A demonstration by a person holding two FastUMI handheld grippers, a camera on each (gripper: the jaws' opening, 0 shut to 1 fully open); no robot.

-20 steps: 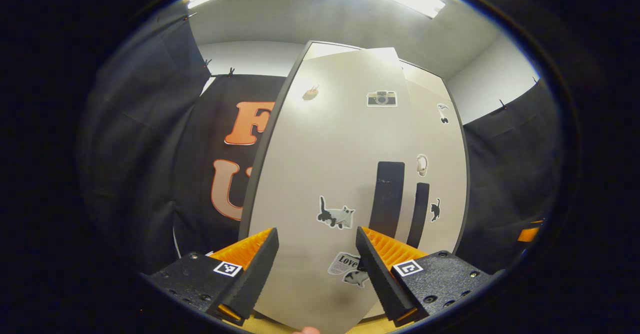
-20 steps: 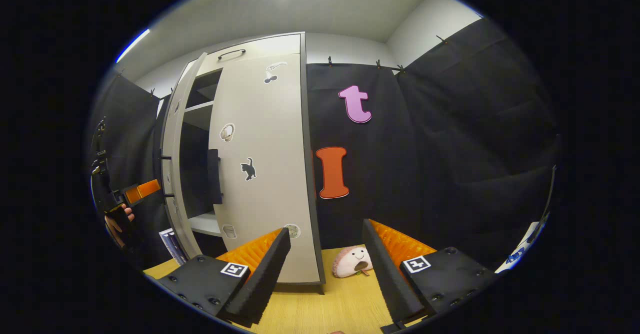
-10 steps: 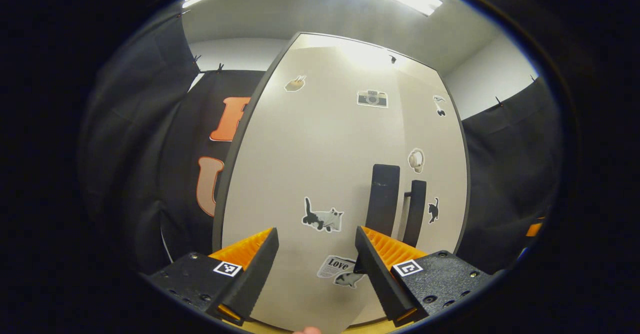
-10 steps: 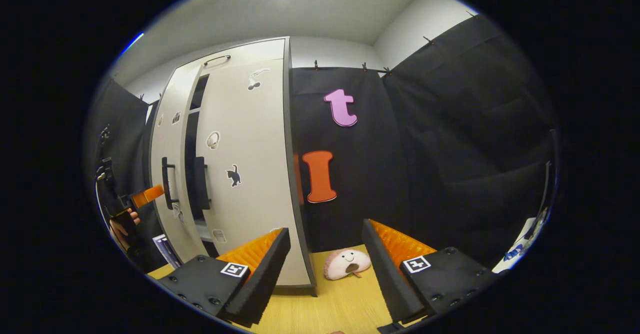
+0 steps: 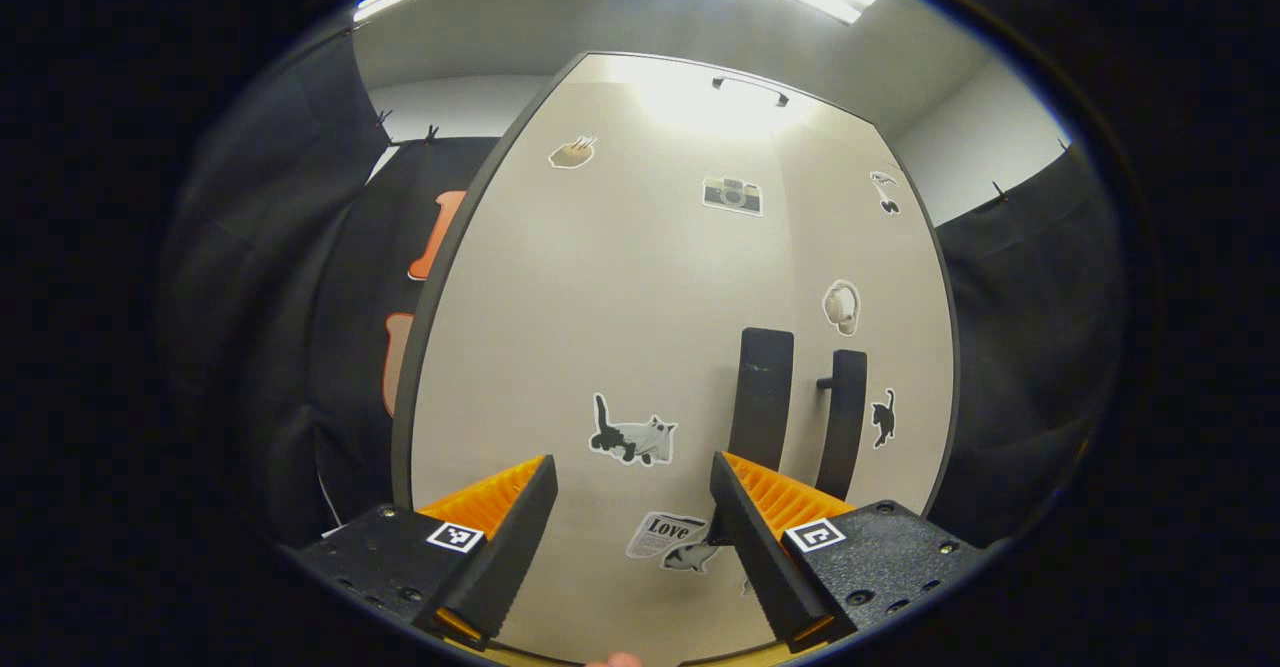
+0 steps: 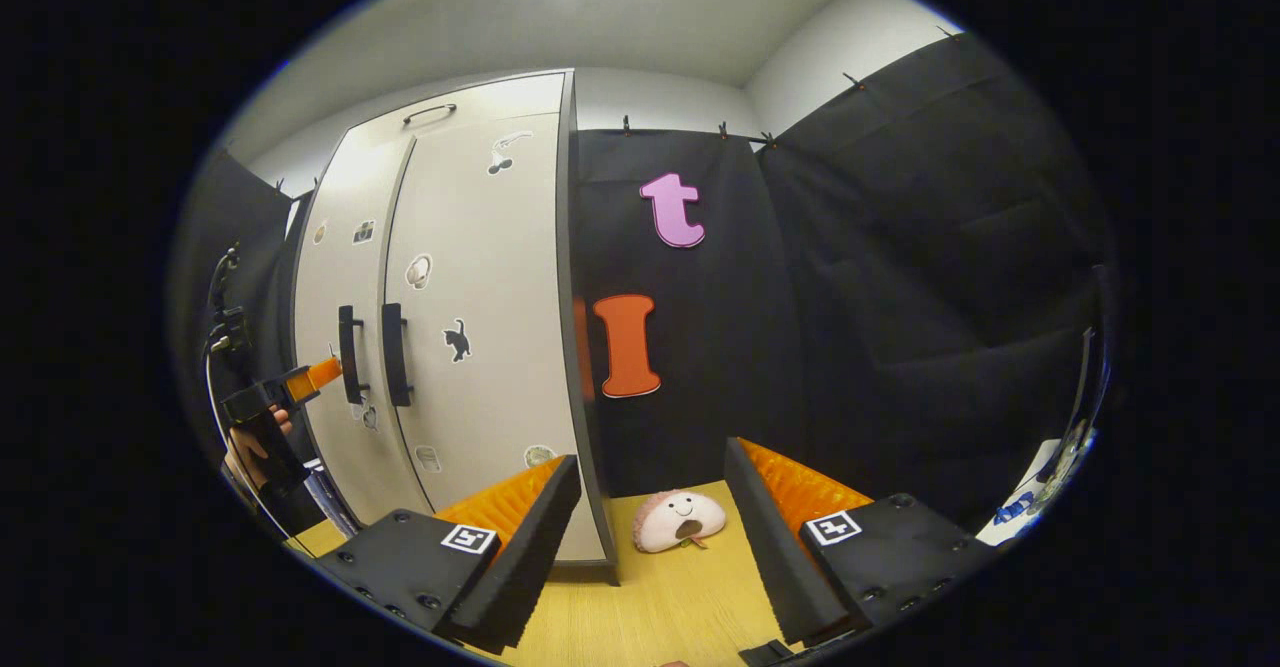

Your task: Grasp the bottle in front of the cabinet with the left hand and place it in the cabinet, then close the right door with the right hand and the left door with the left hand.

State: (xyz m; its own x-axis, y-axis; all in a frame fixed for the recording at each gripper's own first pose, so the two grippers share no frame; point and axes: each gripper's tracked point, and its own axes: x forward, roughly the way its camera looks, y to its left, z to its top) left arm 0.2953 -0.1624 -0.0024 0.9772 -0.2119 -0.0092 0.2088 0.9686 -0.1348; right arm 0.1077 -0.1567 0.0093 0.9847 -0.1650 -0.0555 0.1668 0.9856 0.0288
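The pale cabinet (image 5: 640,287) stands with both doors flush, stickers on them. Its left door (image 5: 600,347) and right door (image 5: 880,277) meet at two black handles (image 5: 765,397). My left gripper (image 5: 630,507) is open right in front of the left door, nothing between its fingers. In the right gripper view the cabinet (image 6: 470,297) stands at the left, the left gripper (image 6: 290,392) in a hand touching or nearly touching the left door beside the handles (image 6: 372,352). My right gripper (image 6: 650,517) hangs open over the wooden tabletop, apart from the cabinet. The bottle is hidden.
A pink plush toy (image 6: 680,520) lies on the wooden tabletop (image 6: 660,607) just right of the cabinet's corner. Black cloth walls close in behind and at both sides. A cable (image 6: 215,347) hangs by the left gripper.
The left door swung from partly open to flush against the cabinet, with my left gripper following it in. My right gripper shifted only slightly.
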